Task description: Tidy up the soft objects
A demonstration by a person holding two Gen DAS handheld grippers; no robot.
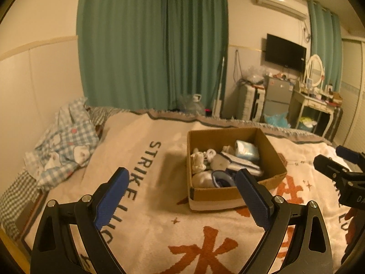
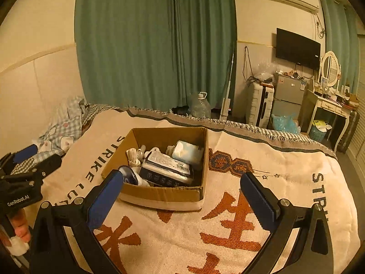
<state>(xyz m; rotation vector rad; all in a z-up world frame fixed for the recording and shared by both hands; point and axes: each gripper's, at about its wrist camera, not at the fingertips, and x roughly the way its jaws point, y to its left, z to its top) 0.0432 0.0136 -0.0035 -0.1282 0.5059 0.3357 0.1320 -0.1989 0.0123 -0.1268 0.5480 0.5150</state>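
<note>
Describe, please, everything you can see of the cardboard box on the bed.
The cardboard box is brown, shallow and open-topped, with pale tape along its near bottom edge. It sits flat on the cream blanket with orange characters. Inside lie white socks, a light blue pack, a dark package and a blue-rimmed item. Neither hand-held gripper touches it.

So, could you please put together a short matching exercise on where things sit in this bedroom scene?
Things:
1. cardboard box
2. light blue packet
3. checked bedding
4. television

Places:
A. crumpled at the bed's far left edge
B. mounted on the wall
C. on the lettered blanket
D. inside the box, at its far right corner

Pairs: 1-C, 2-D, 3-A, 4-B

Both the left tool and the right tool hang open and empty.
</note>
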